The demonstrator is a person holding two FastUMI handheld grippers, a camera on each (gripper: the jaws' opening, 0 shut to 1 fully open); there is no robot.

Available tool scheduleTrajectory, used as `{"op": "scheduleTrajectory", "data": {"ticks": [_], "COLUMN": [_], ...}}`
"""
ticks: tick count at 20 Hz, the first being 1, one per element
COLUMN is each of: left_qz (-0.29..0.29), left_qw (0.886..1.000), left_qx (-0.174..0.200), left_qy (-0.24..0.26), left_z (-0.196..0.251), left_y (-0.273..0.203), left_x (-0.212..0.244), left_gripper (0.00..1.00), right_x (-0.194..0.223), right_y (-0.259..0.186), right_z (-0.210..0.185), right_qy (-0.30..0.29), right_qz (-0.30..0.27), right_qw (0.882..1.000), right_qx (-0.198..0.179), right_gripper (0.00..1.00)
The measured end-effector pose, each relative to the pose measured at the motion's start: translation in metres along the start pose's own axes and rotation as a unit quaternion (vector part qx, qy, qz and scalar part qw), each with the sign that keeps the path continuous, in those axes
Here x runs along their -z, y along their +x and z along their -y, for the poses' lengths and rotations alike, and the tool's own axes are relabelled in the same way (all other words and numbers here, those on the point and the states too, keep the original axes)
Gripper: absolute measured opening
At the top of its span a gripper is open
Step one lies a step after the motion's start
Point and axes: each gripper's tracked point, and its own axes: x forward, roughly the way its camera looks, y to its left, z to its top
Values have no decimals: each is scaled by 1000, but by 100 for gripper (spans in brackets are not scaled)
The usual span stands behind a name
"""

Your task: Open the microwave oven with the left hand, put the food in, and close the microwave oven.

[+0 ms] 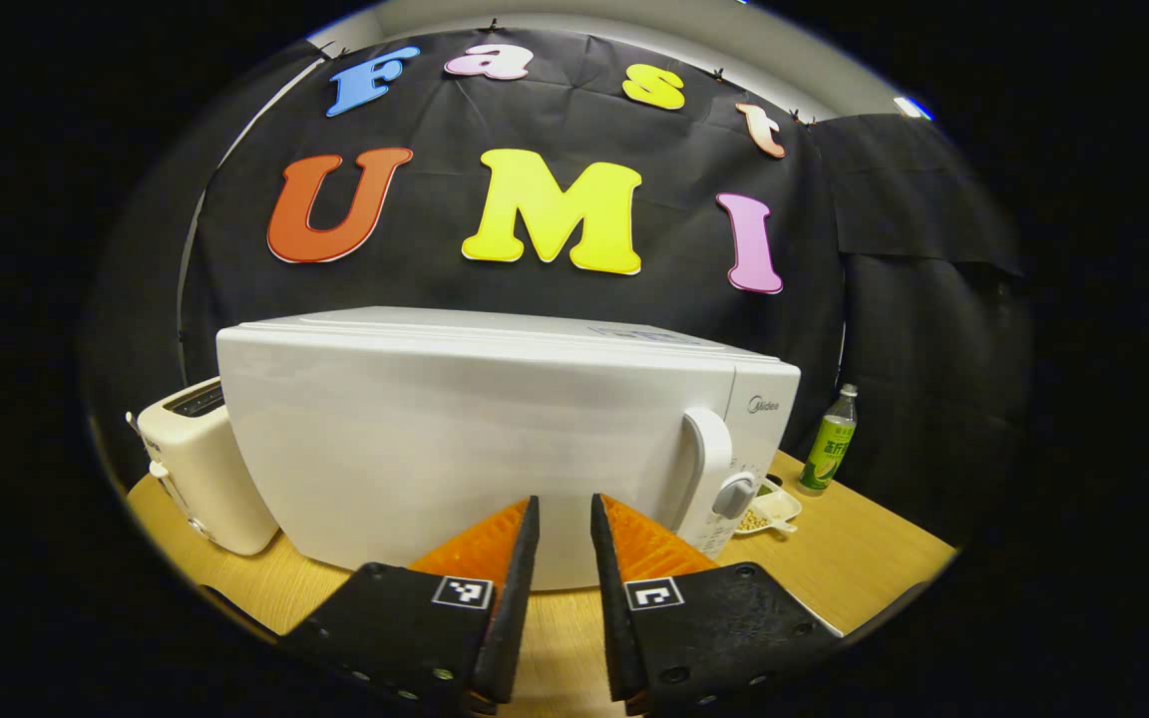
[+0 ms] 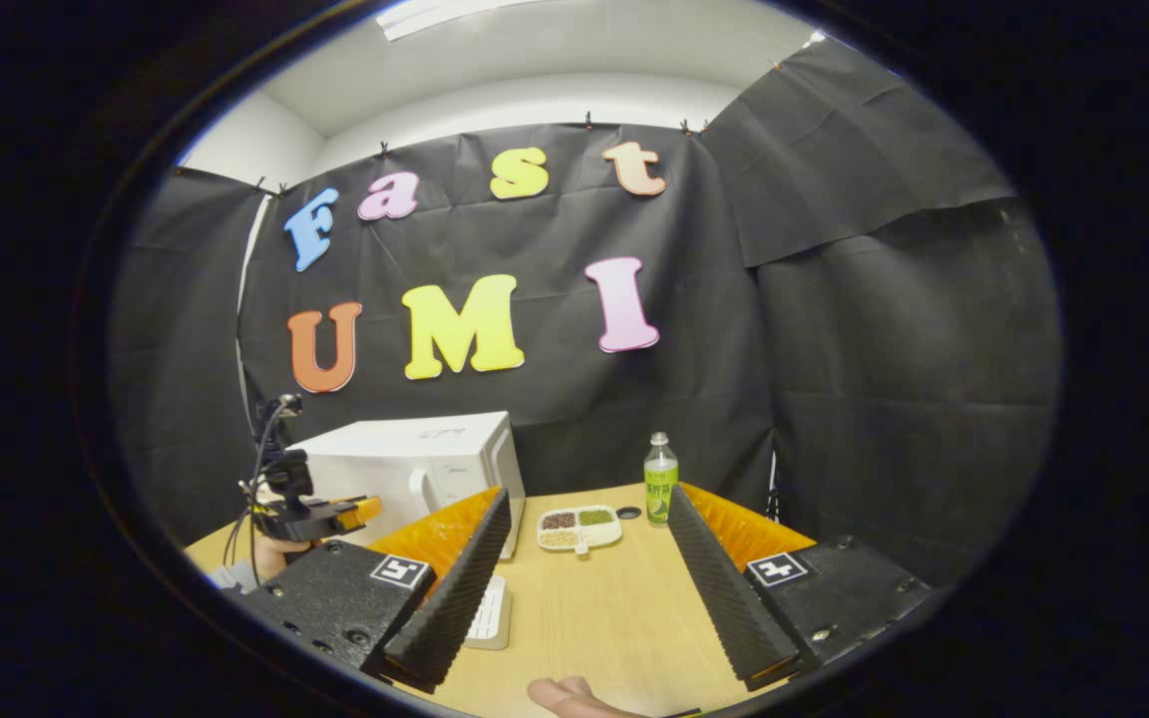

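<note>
The left tongs are narrow, near the shut microwave; the right tongs are wide. The food tray sits mid-bench.

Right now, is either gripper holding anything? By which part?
Nothing is held. The left gripper is slightly open before the white microwave oven; the right gripper is wide open above the wooden table.

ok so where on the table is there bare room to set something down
The widest bare patch of the table lies in front of the food tray, between the right claw's open fingers. More bare wood lies right of the tray, toward the table's edge. It is crowded at the back: toaster, microwave, tray and green bottle stand in a row.
</note>
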Motion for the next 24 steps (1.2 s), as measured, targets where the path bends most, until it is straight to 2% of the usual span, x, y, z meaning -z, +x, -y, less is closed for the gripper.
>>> {"op": "scheduleTrajectory", "data": {"ticks": [1, 2, 3, 4, 5, 7, 9, 10, 11, 12, 14, 15, 16, 17, 18, 19, 20, 21, 22, 23, 24], "left_qz": [1, 4, 5, 14, 16, 22, 36, 44, 52, 58, 74, 79, 83, 88, 95, 98, 96, 93, 90, 89, 88], "left_qw": [1000, 1000, 999, 999, 999, 998, 997, 996, 995, 995, 992, 991, 991, 990, 989, 988, 988, 988, 988, 988, 989], "left_qx": [-11, -19, -30, -37, -40, -30, -38, -38, -39, -42, -52, -62, -68, -75, -82, -90, -97, -106, -113, -116, -114], "left_qy": [4, 9, 17, 23, 30, 41, 60, 69, 72, 74, 84, 87, 86, 81, 77, 73, 69, 63, 54, 48, 45], "left_z": [-3, -3, -4, -2, 2, 18, 25, 31, 35, 39, 46, 46, 46, 45, 44, 42, 38, 33, 29, 26, 27], "left_y": [-12, -20, -33, -46, -61, -89, -121, -137, -155, -171, -205, -222, -239, -255, -272, -285, -297, -308, -319, -329, -337], "left_x": [-6, -11, -17, -25, -32, -45, -64, -72, -83, -92, -112, -122, -129, -135, -140, -143, -143, -139, -136, -132, -126], "left_gripper": [28, 41, 56, 45, 62, 75, 85, 98, 97, 98, 98, 89, 96, 96, 96, 96, 96, 96, 96, 96, 96], "right_x": [1, 2, 1, 1, -1, -9, -17, -19, -22, -24, -33, -39, -44, -50, -55, -59, -66, -71, -75, -78, -78], "right_y": [0, -1, -2, -2, -3, -7, -16, -21, -27, -34, -49, -56, -62, -68, -74, -79, -86, -94, -101, -106, -111], "right_z": [1, 1, 0, -2, -3, -3, -2, -1, -2, -4, -5, -5, -5, -5, -2, 2, 3, 2, 2, 3, 3], "right_qy": [0, 0, 0, 0, -2, -9, -14, -17, -19, -22, -23, -23, -24, -25, -26, -27, -28, -31, -31, -30, -31], "right_qz": [-1, -2, -2, -2, 1, 9, 18, 21, 23, 25, 34, 40, 45, 51, 52, 53, 60, 66, 72, 78, 81], "right_qw": [1000, 1000, 1000, 1000, 1000, 1000, 1000, 1000, 999, 999, 999, 999, 999, 998, 998, 998, 997, 997, 996, 996, 995], "right_qx": [1, 3, 3, 2, 1, 3, 11, 14, 16, 16, 16, 16, 17, 19, 26, 36, 39, 38, 38, 39, 39], "right_gripper": [92, 100, 100, 92, 92, 92, 92, 92, 100, 92, 92, 92, 100, 92, 100, 100, 91, 92, 100, 100, 92]}}
